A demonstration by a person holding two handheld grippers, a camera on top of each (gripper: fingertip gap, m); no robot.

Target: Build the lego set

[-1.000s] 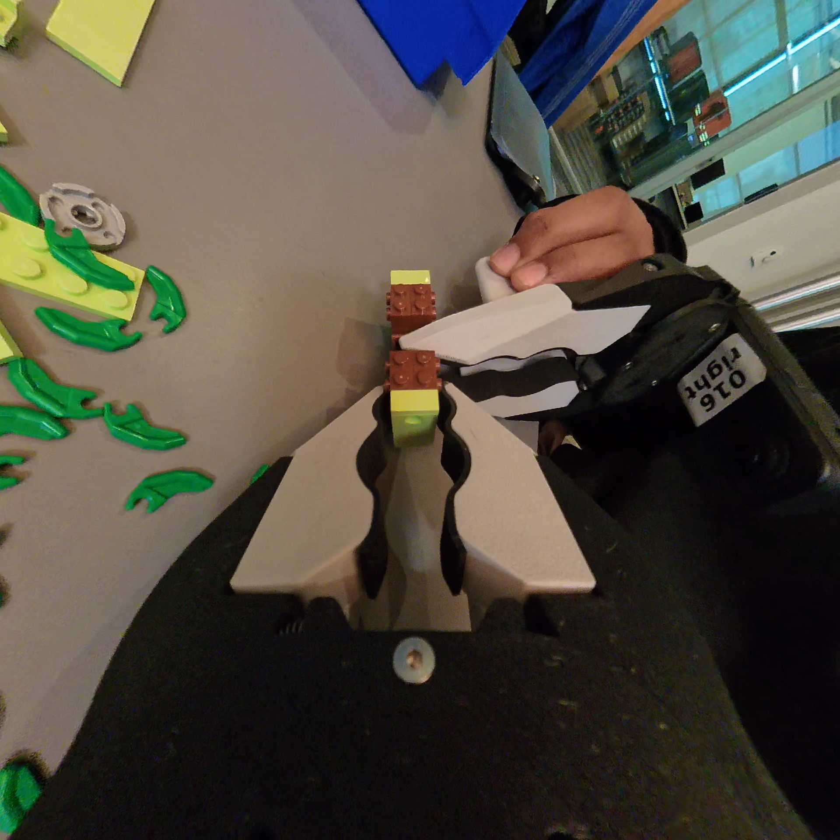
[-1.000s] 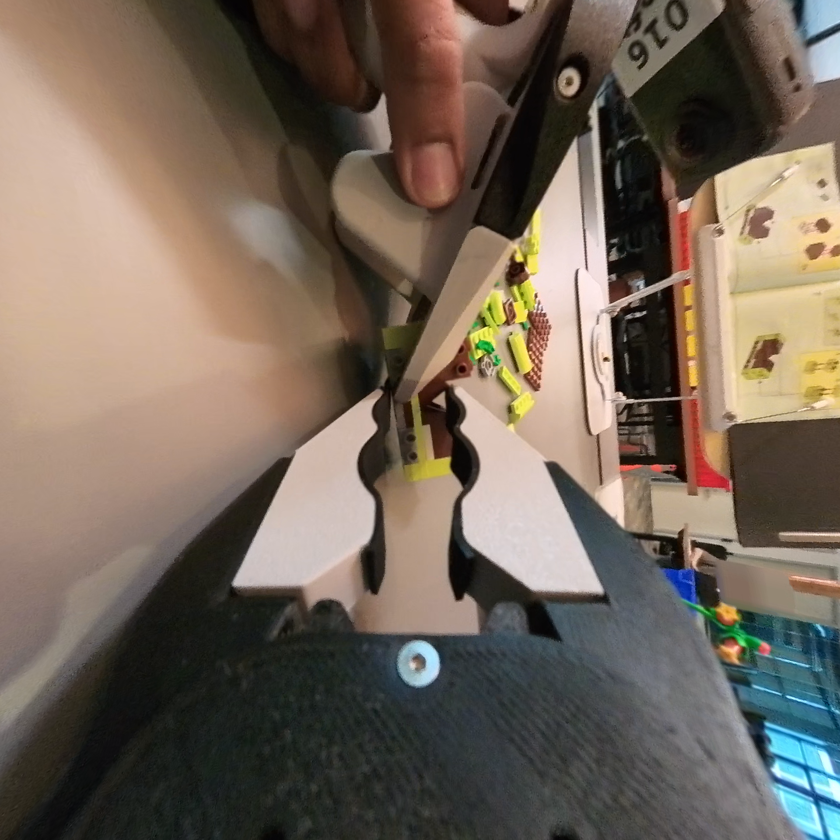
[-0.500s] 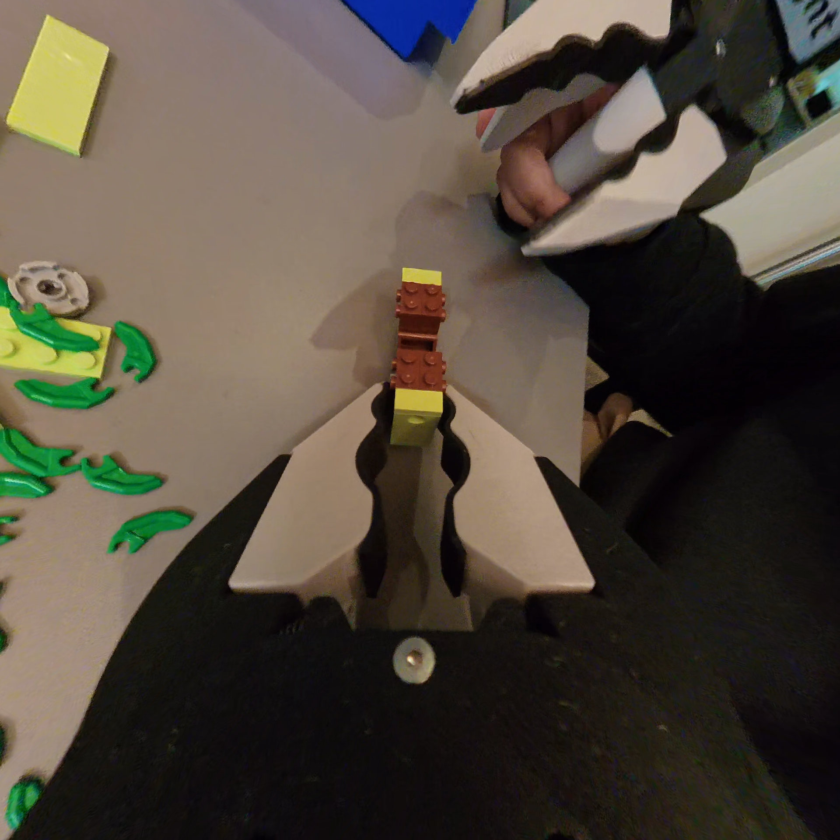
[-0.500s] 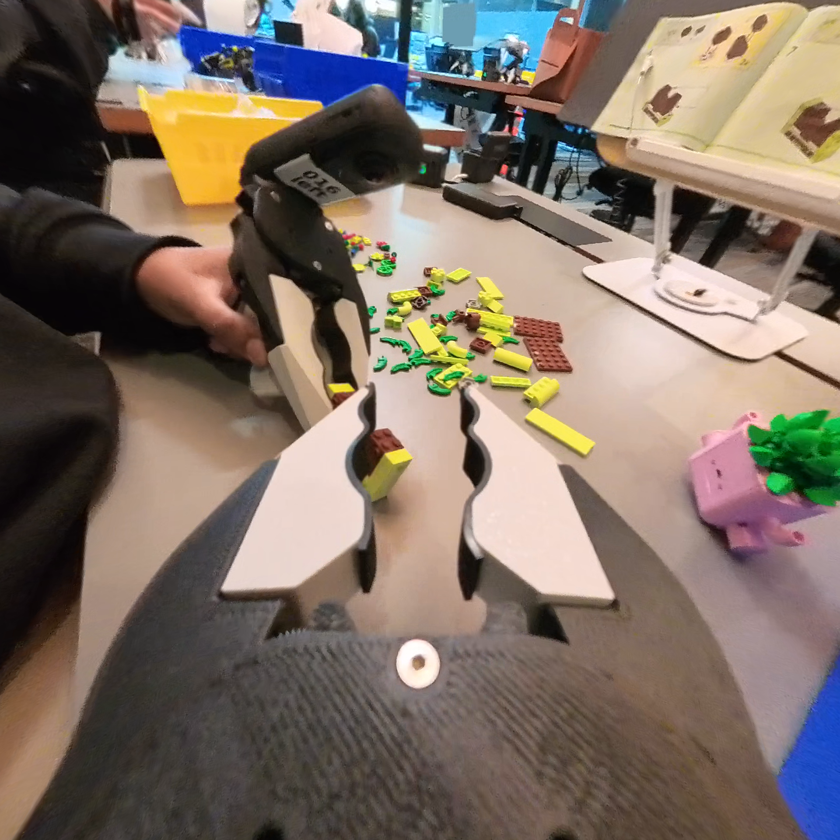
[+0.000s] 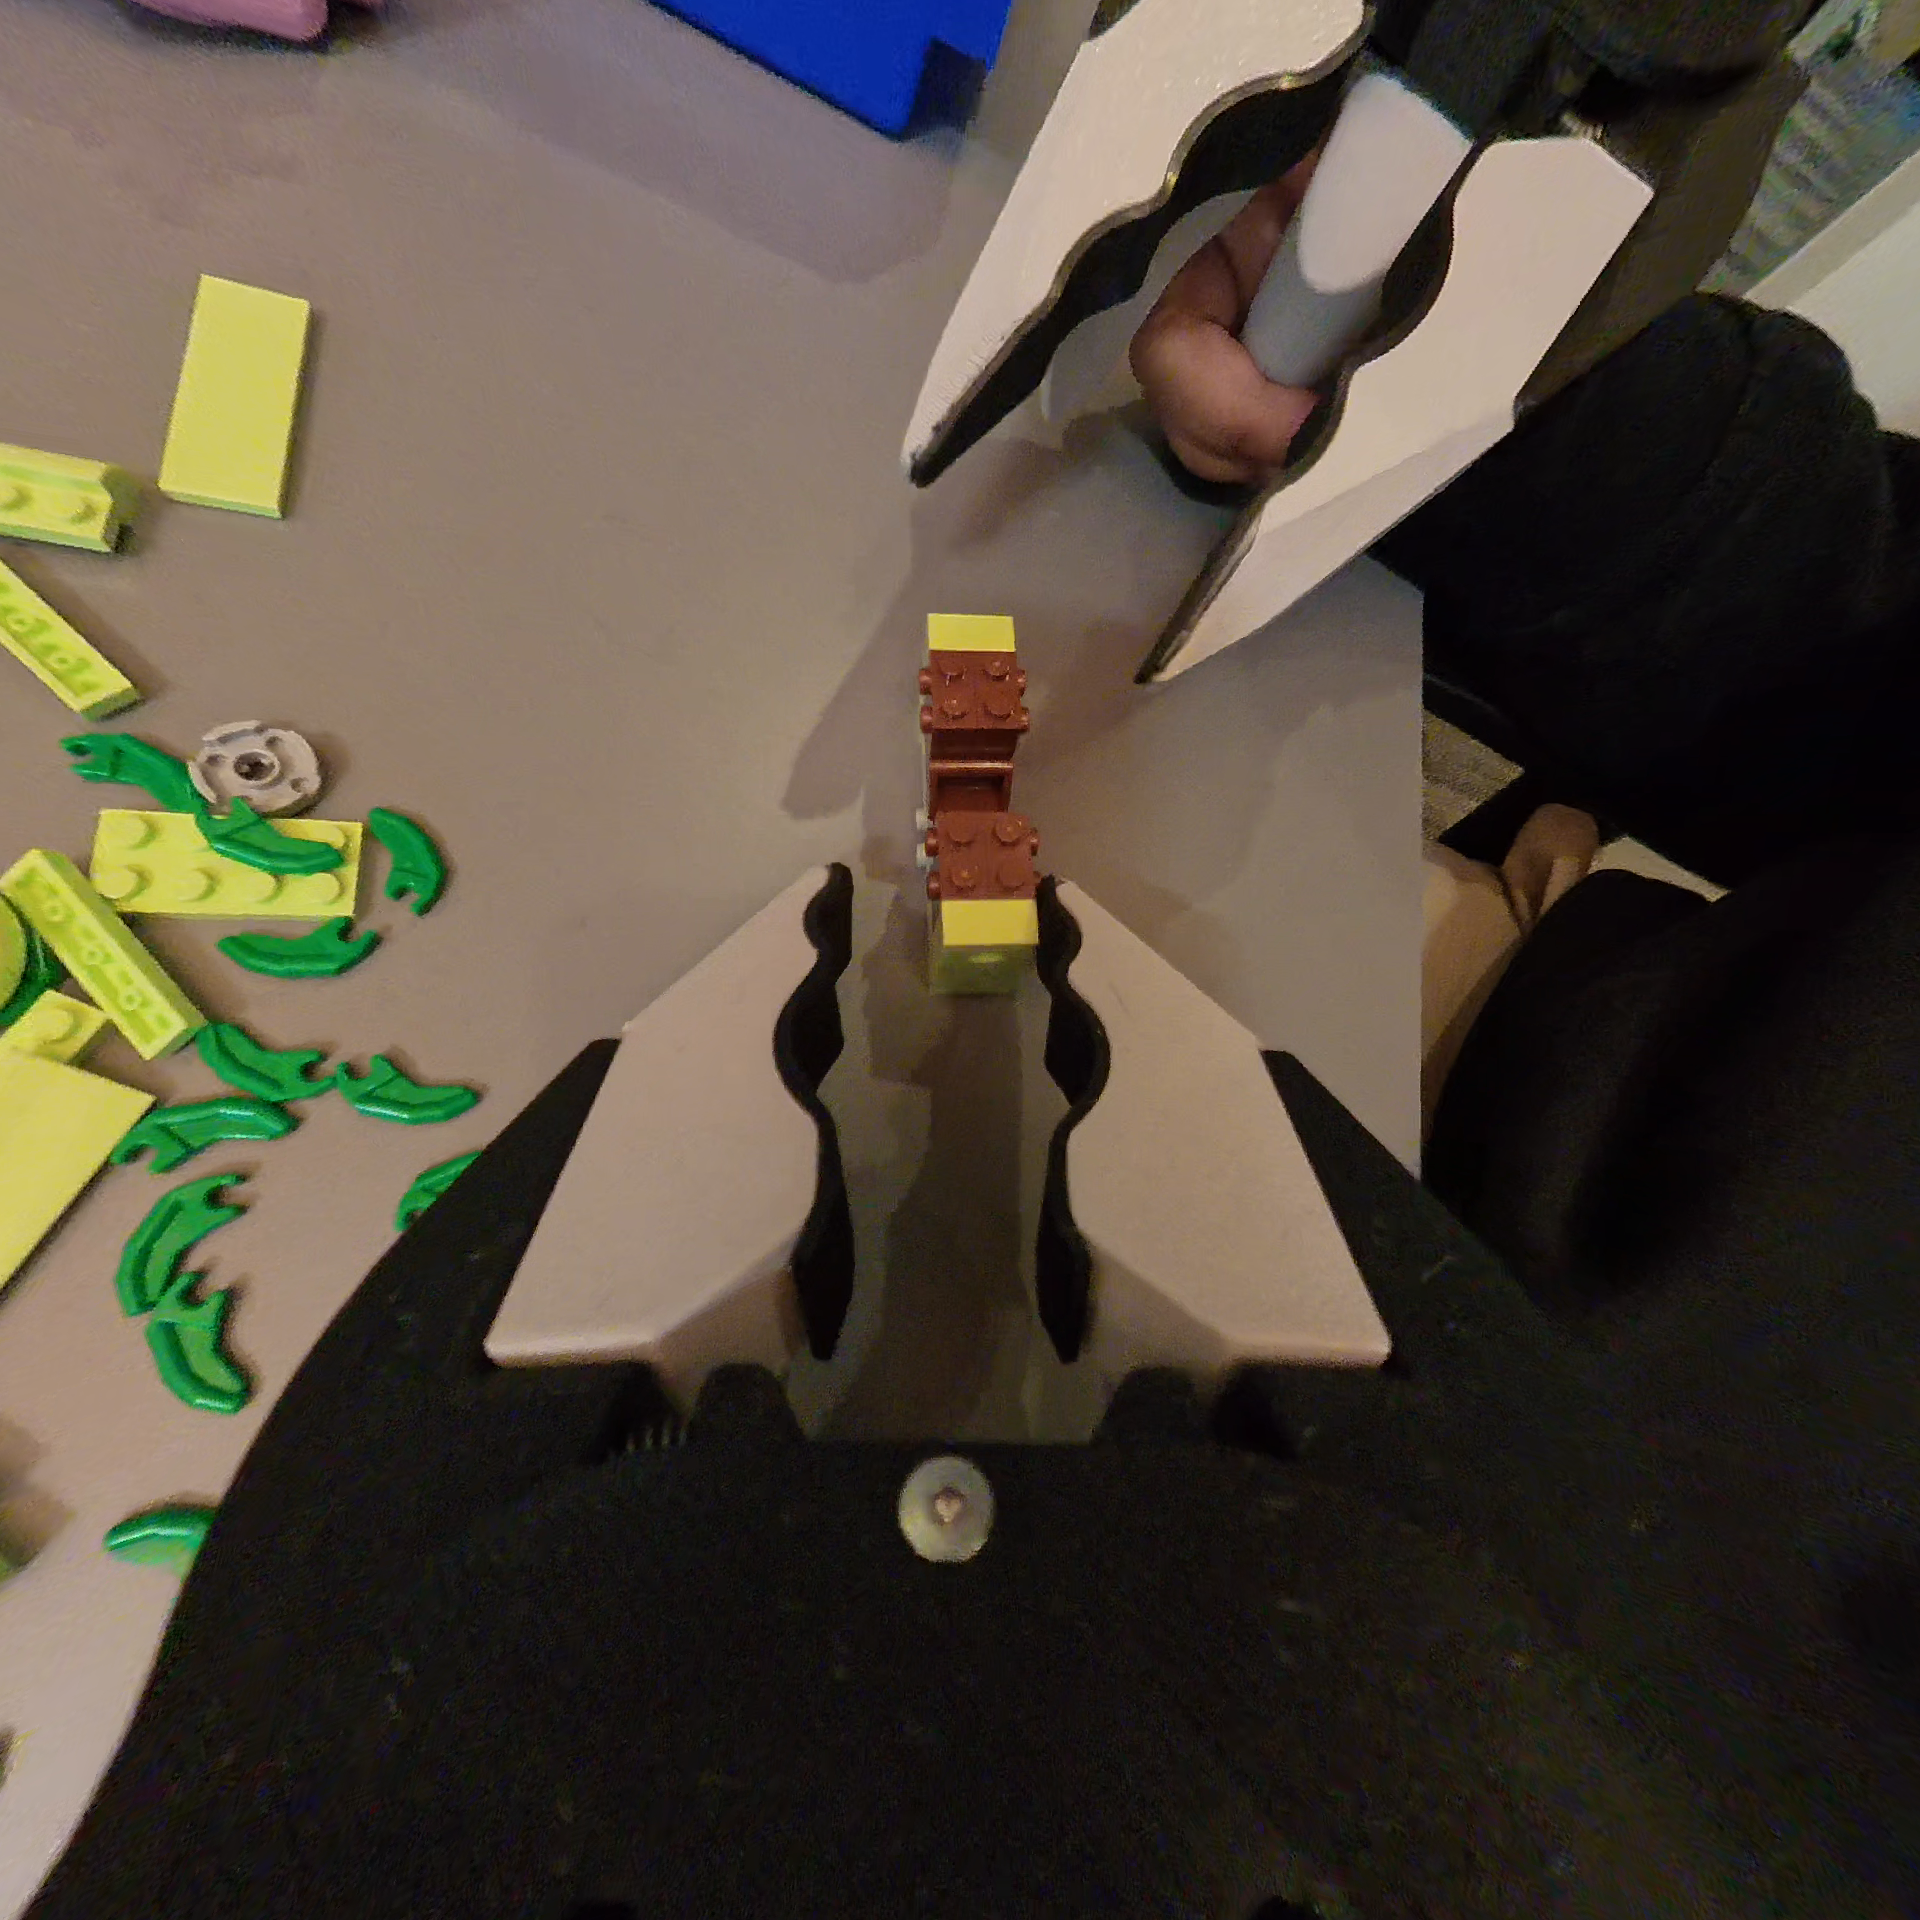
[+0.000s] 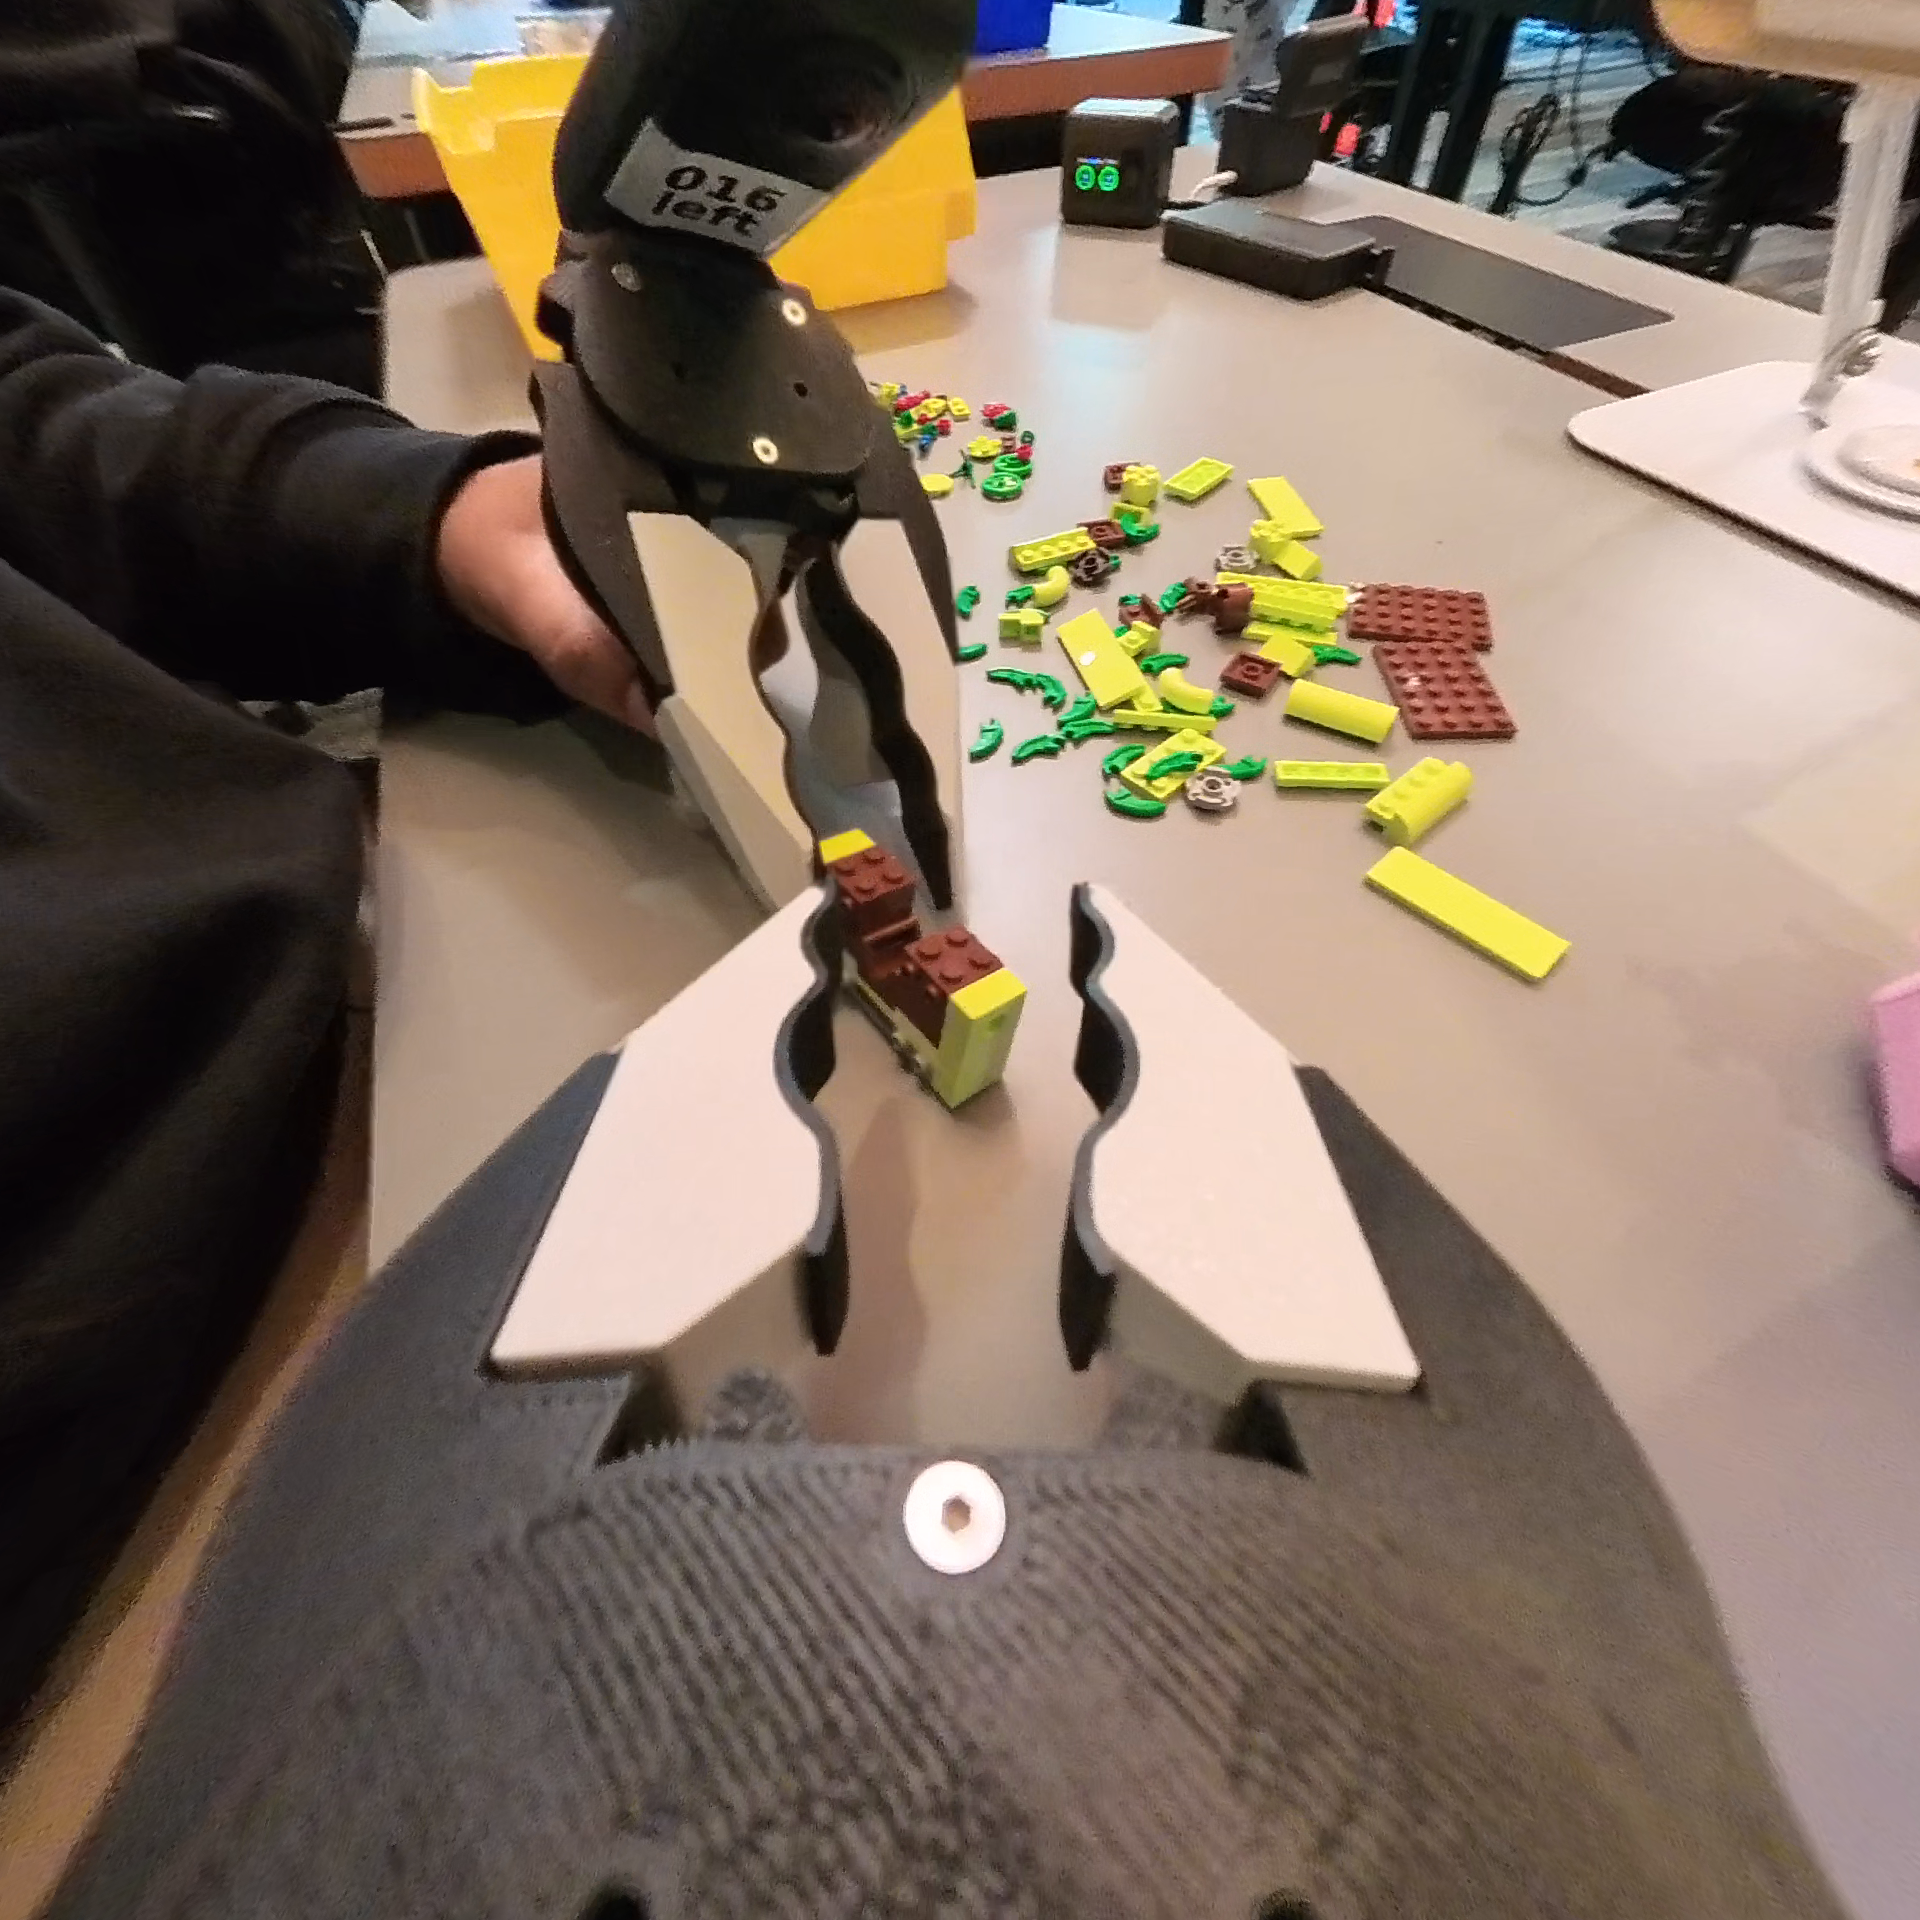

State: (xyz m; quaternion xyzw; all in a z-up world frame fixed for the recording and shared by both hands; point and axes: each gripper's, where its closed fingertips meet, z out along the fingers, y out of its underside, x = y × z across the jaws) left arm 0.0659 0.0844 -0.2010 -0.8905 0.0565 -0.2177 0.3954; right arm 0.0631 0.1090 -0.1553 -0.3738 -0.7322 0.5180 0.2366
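A small brown and lime lego assembly (image 5: 977, 810) lies on the grey table (image 5: 623, 520), with studs facing up. My left gripper (image 5: 945, 891) is open around its near lime end; the piece sits beside the right finger, with a gap to the left finger. My right gripper (image 5: 1029, 577) is open and empty, hovering above and behind the assembly. In the right wrist view the assembly (image 6: 914, 977) lies between my right gripper's (image 6: 951, 899) open fingers, with the left gripper (image 6: 860, 883) pointing down at its far end.
Loose lime bricks, green leaf pieces (image 6: 1143, 727) and two brown plates (image 6: 1439, 686) lie spread over the table to the right. A yellow bin (image 6: 499, 177) and black devices (image 6: 1278, 244) stand at the back. A pink model (image 6: 1896, 1081) sits at the right edge, a blue box (image 5: 852, 52) nearby. The gap from one gripper's tips to the other's is roughly 6 centimeters.
The right gripper let go of the assembly, opened and swung back above it. The left gripper opened, and the assembly now lies free on the table.
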